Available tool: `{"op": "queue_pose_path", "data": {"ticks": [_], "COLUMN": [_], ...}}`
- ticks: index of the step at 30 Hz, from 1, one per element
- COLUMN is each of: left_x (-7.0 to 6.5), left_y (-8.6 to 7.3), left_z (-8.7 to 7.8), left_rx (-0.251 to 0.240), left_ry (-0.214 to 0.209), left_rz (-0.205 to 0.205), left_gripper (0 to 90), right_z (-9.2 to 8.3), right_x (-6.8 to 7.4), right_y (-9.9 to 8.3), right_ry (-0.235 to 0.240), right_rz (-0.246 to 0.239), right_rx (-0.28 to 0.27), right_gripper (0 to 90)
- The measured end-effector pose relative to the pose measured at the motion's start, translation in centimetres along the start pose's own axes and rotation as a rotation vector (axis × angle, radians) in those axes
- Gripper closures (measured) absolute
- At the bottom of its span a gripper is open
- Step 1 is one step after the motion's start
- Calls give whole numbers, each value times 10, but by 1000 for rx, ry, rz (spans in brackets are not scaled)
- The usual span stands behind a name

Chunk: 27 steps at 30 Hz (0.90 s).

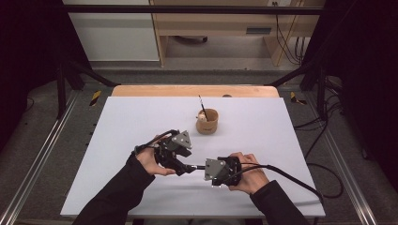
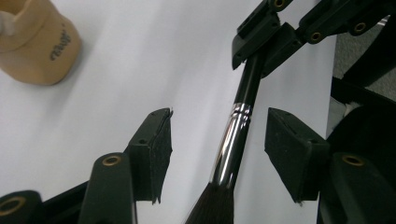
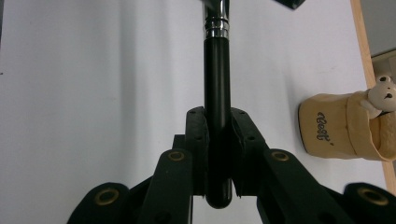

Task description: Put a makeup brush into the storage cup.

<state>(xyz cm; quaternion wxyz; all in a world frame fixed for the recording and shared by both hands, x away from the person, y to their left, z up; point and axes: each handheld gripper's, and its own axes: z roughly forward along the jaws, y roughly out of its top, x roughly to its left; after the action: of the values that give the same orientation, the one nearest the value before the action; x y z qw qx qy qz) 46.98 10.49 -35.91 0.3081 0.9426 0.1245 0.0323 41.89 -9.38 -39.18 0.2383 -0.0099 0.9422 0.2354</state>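
Note:
A makeup brush [image 2: 232, 140] with a black handle, a silver ferrule and dark bristles hangs level over the white table sheet [image 1: 141, 122] between the two hands. My right gripper [image 3: 217, 116] is shut on the end of the brush handle [image 3: 217, 93]. My left gripper [image 2: 219, 135] is open, and its two pads [image 2: 154, 140] stand either side of the ferrule with a gap on both sides. In the high view both grippers meet near the front middle of the table, the left gripper [image 1: 186, 168] facing the right gripper [image 1: 206, 168].
A tan cup [image 1: 207, 121] with lettering and a small bear figure [image 3: 384, 93] stands behind the hands, toward the table's far middle. A thin dark brush [image 1: 202, 105] stands in it. The wooden table edge [image 1: 195, 91] lies beyond the sheet.

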Motion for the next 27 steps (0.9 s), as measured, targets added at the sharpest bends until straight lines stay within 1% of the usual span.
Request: {"op": "queue_pose_path", "data": {"ticks": [2, 3, 4, 6, 7, 8, 9, 10, 12, 13, 14, 15, 16, 17, 18, 19, 20, 22, 24, 25, 26, 27], "left_x": [1, 2, 2, 3, 4, 4, 5, 6, 7, 7, 7, 7, 8, 8, 9, 9, 9, 9, 8, 8, 8, 7], "left_y": [-2, -3, -4, -6, -8, -8, -10, -11, -14, -15, -17, -19, -21, -23, -26, -28, -30, -35, -39, -42, -44, -46], "left_z": [-3, -5, -6, -9, -10, -11, -13, -14, -17, -18, -19, -19, -21, -22, -23, -25, -25, -27, -26, -27, -27, -26], "left_rx": [-15, -30, -31, -48, -56, -58, -73, -72, -89, -98, -111, -123, -123, -131, -142, -152, -163, -177, -186, -188, -194, -207], "left_ry": [7, 11, 15, 28, 42, 53, 57, 63, 75, 79, 82, 93, 100, 106, 112, 114, 119, 127, 136, 140, 138, 137], "left_rz": [-14, -19, -20, -26, -19, -18, -33, -29, -43, -48, -56, -59, -58, -65, -73, -82, -91, -99, -107, -109, -115, -128], "left_gripper": [376, 368, 351, 325, 312, 288, 281, 270, 249, 241, 234, 227, 221, 218, 216, 212, 202, 195, 187, 182, 180, 180], "right_z": [-1, -2, -2, -3, -4, -3, -4, -4, -4, -5, -5, -5, -5, -5, -6, -5, -6, -6, -6, -7, -7, -7], "right_x": [-1, -2, -2, -3, -3, -3, -4, -4, -5, -5, -5, -5, -5, -5, -6, -5, -6, -5, -5, -6, -6, -5], "right_y": [-1, -2, -3, -5, -6, -8, -9, -10, -13, -14, -15, -16, -18, -19, -21, -22, -24, -27, -30, -31, -33, -35], "right_ry": [-2, 1, 3, 7, 4, -15, -9, -15, -11, -9, -8, -10, -11, -13, -4, -18, -7, -11, -25, -25, -33, -39], "right_rz": [15, 14, 25, 37, 36, 50, 51, 69, 73, 84, 102, 107, 118, 126, 126, 141, 143, 158, 178, 177, 191, 206], "right_rx": [3, 9, 7, 6, 6, -7, 3, 1, 7, 5, 3, 2, 3, 2, 6, -3, -1, -5, -7, -7, -10, -14], "right_gripper": [796, 796, 797, 796, 796, 796, 796, 796, 796, 796, 796, 796, 796, 796, 796, 796, 796, 796, 796, 796, 796, 796]}}
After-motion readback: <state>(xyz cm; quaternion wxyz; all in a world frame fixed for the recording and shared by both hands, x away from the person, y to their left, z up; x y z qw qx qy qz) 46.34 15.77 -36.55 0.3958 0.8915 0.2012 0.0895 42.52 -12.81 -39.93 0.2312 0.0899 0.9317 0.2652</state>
